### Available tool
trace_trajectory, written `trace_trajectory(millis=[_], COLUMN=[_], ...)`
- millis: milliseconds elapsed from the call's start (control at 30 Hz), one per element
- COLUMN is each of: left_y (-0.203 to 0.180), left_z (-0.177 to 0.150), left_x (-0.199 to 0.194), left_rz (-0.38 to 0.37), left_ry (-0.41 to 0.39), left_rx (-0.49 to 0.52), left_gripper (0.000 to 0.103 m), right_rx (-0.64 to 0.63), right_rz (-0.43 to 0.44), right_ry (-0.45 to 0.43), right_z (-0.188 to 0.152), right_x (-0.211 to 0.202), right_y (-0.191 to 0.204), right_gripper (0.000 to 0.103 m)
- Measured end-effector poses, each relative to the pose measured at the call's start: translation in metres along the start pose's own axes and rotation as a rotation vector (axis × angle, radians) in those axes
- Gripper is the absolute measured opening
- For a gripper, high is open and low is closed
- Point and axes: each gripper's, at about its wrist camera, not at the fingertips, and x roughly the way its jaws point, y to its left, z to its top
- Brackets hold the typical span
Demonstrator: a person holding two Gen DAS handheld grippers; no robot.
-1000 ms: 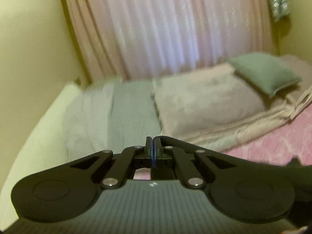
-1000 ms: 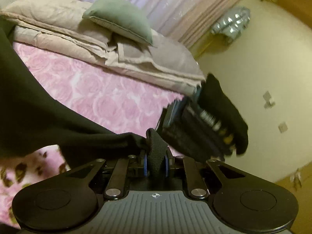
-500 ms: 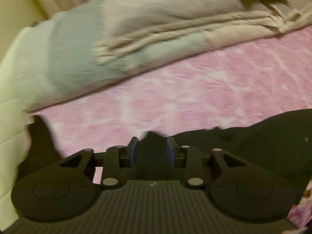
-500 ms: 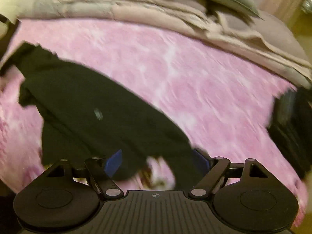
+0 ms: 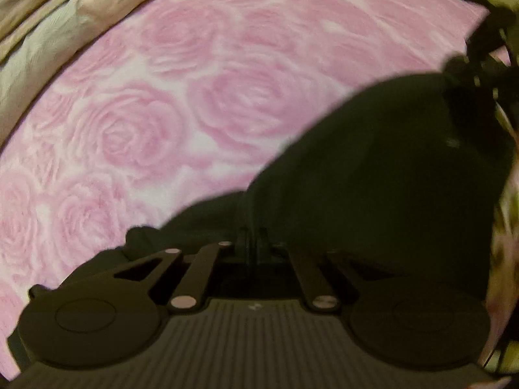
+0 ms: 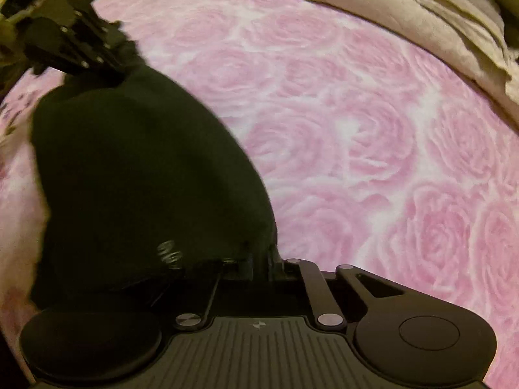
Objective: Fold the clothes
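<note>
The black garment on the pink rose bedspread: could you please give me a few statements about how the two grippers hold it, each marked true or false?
1. The left gripper is closed on the black garment. True.
2. The right gripper is wide open over bare bedspread. False: its fingers are close together with black cloth between them.
3. The bedspread is plain blue. False: it is pink with a rose pattern.
4. Folded beige bedding lies along the far edge. True.
</note>
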Motion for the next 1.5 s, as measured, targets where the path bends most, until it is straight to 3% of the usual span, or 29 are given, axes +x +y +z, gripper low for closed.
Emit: trace_trajectory(millis=[167,233,300,333,367,400,433,467,533,633,800,867,900,933,967,1000,1133,1333,1367,1467,1500], left_y=[-0.027,-0.035,-0.04,-0.04,-0.037,-0.035,-0.031,-0.026,-0.016,-0.017,-0.037,-0.043,-0.044,-0.044,-0.044,-0.043,-0.038,-0.01,-0.009,-0.008,-0.006], left_z=[-0.043,-0.063,-0.079,-0.083,-0.083,-0.083,-0.081,-0.075,-0.063,-0.045,-0.024,-0.023,-0.024,-0.026,-0.028,-0.03,-0.037,-0.002,0.007,0.032,0.039], left_x=[-0.053,-0.066,-0.072,-0.075,-0.077,-0.08,-0.082,-0.081,-0.079,-0.065,-0.031,-0.019,-0.016,-0.014,-0.016,-0.02,-0.054,-0.1,-0.099,-0.085,-0.077], left_rz=[-0.075,-0.143,-0.19,-0.201,-0.199,-0.198,-0.196,-0.193,-0.187,-0.171,-0.237,-0.268,-0.279,-0.29,-0.299,-0.304,-0.281,-0.195,-0.21,-0.262,-0.269], left_ry=[0.032,0.101,0.168,0.179,0.169,0.159,0.145,0.116,0.06,-0.012,-0.004,0.018,0.032,0.045,0.051,0.055,0.021,-0.134,-0.143,-0.157,-0.166], left_rx=[0.091,0.103,0.12,0.126,0.122,0.118,0.112,0.099,0.079,0.155,0.352,0.414,0.432,0.447,0.449,0.456,0.459,0.348,0.34,0.343,0.342], left_gripper=[0.001,0.002,0.011,0.012,0.02,0.03,0.033,0.033,0.034,0.035,0.035,0.031,0.027,0.024,0.009,0.0,0.0,0.0,0.003,0.046,0.047], right_rx=[-0.053,-0.072,-0.071,-0.066,-0.04,-0.009,0.022,0.058,0.122,0.184,0.255,0.27,0.278,0.286,0.294,0.302,0.308,0.265,0.249,0.143,0.108], right_rz=[0.105,0.161,0.203,0.21,0.212,0.213,0.213,0.209,0.196,0.19,0.28,0.307,0.32,0.333,0.346,0.359,0.294,0.133,0.108,0.047,0.032], right_ry=[0.04,0.093,0.139,0.155,0.138,0.11,0.083,0.037,-0.009,-0.06,-0.033,-0.006,0.008,0.021,0.035,0.049,0.01,-0.121,-0.141,-0.162,-0.164], right_z=[-0.029,-0.041,-0.048,-0.049,-0.047,-0.044,-0.041,-0.037,-0.026,-0.015,-0.019,-0.024,-0.026,-0.028,-0.03,-0.033,-0.026,0.005,0.012,0.027,0.029], right_x=[-0.059,-0.066,-0.066,-0.065,-0.067,-0.07,-0.073,-0.076,-0.074,-0.053,-0.021,-0.013,-0.009,-0.005,0.0,0.004,-0.043,-0.126,-0.135,-0.147,-0.147], right_y=[0.071,0.098,0.117,0.122,0.123,0.122,0.121,0.118,0.106,0.093,0.091,0.093,0.094,0.095,0.096,0.097,0.084,0.051,0.045,0.047,0.049], right_gripper=[0.007,0.007,0.007,0.016,0.027,0.063,0.09,0.091,0.091,0.09,0.09,0.069,0.049,0.036,0.025,0.006,0.005,0.005,0.005,0.005,0.005])
